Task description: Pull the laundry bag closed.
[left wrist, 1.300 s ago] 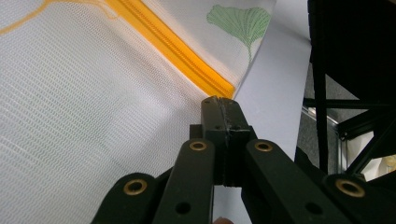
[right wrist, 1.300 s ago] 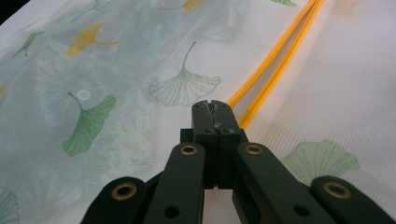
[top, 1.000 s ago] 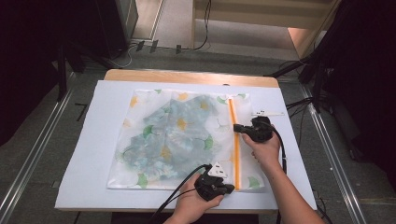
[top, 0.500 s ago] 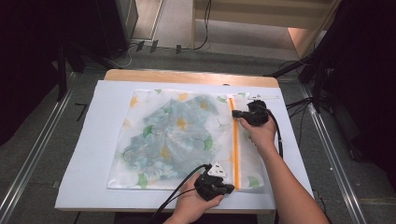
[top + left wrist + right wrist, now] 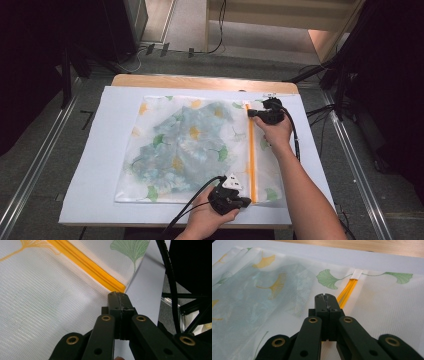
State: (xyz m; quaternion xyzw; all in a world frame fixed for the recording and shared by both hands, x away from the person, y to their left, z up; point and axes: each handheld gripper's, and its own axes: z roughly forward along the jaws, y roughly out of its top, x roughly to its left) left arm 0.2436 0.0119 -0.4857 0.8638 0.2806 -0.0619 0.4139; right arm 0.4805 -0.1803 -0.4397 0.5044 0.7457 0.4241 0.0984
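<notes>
A flat, rectangular mesh bag [image 5: 200, 150] with ginkgo-leaf print lies mid-counter. At its 3 o'clock edge runs an orange zipper [image 5: 251, 150]. The right gripper [image 5: 252, 113], jaws together, sits at the zipper's 12 o'clock end; the left gripper [image 5: 246, 202], jaws together, at 6 o'clock.

One white mesh laundry bag printed with green and yellow ginkgo leaves [image 5: 195, 150] lies flat, and there's one orange zipper [image 5: 251, 150] running near to far along its right side. One white sheet [image 5: 100, 165] covers one wooden table [image 5: 200, 81]. Two black two-jaw grippers are in play: the left gripper [image 5: 245, 202] near, the right gripper [image 5: 251, 113] far.
</notes>
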